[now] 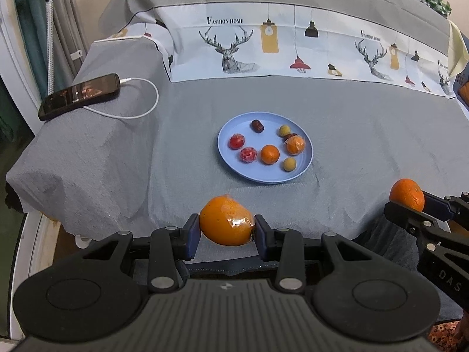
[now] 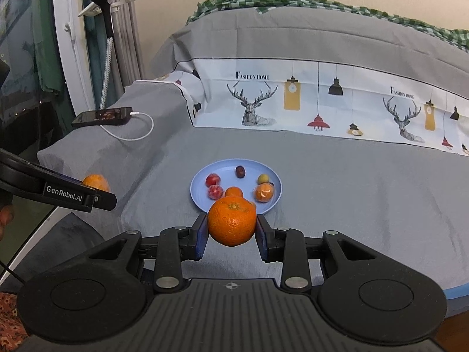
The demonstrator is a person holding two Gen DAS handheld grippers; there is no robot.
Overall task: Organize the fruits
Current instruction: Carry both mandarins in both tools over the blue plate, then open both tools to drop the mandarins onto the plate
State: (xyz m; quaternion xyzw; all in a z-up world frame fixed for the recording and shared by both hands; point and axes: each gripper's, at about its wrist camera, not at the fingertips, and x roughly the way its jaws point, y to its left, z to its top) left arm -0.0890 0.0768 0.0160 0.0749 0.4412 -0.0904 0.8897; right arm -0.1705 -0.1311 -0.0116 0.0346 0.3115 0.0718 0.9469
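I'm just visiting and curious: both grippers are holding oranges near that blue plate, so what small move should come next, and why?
Probably carry the right gripper forward over the blue plate and set its orange down. The plate lies just beyond that fruit, while the left gripper grips a plastic-wrapped orange further back.

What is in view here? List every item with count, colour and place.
Plate: 1, light blue, middle of the grey cover.
Fruit on plate: 8; 2 red, 2 orange, 2 yellow-green, 2 dark.
Wrapped orange: 1, orange, in left gripper.
Bare orange: 1, orange, in right gripper.
Phone: 1, black, left ledge, white cable plugged in.
Printed sheet: 1, white with deer, behind plate.
Checked cloth: 1, green, far back.
Left gripper: 1, black.
Right gripper: 1, black.
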